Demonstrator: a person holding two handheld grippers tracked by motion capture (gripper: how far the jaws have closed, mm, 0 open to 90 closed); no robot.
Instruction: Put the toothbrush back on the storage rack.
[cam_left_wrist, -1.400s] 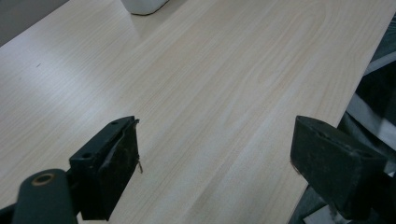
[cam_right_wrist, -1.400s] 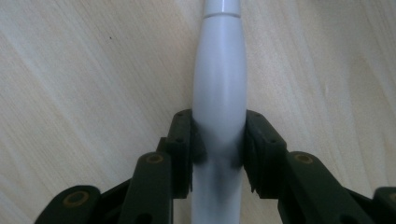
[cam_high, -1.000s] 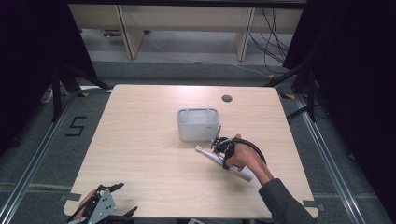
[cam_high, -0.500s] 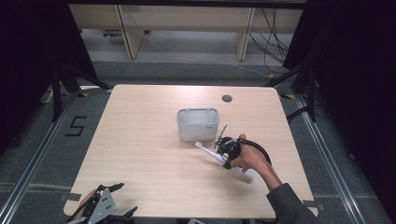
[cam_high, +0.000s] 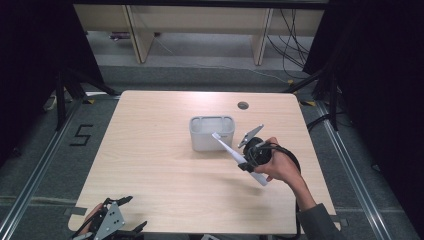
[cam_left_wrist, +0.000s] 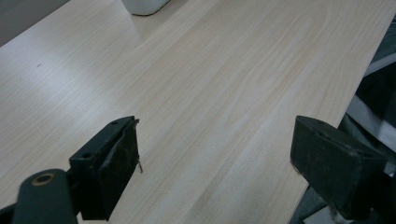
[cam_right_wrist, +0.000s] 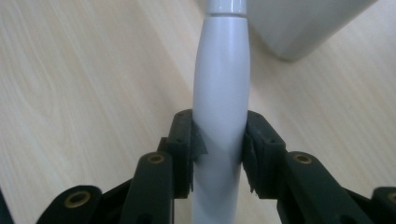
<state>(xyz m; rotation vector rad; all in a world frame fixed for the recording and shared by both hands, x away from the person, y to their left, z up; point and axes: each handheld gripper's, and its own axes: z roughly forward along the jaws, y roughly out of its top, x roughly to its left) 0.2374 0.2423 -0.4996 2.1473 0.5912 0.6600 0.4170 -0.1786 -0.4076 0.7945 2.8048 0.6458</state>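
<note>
Toothbrush (cam_high: 235, 155), an electric one with a thick white handle and a thin neck, sits clamped in the right gripper (cam_high: 246, 162) above the right half of the tabletop (cam_high: 150, 165), its brush end angled up toward the near rim of the white bin (cam_high: 212, 131) that stands near the tabletop's middle. In the right gripper view the two black pads press on the widest part of the handle (cam_right_wrist: 219, 116) from either side, a sound place to hold: the body looks stiff, smooth and probably glossy, so it may slip or swivel if gripped loosely, and its weight likely sits in the handle rather than the slim neck. The neck and head look the more fragile parts and are better left untouched. The left gripper (cam_high: 107, 225) rests at the near left corner of the tabletop, its jaws spread wide with nothing between them.
</note>
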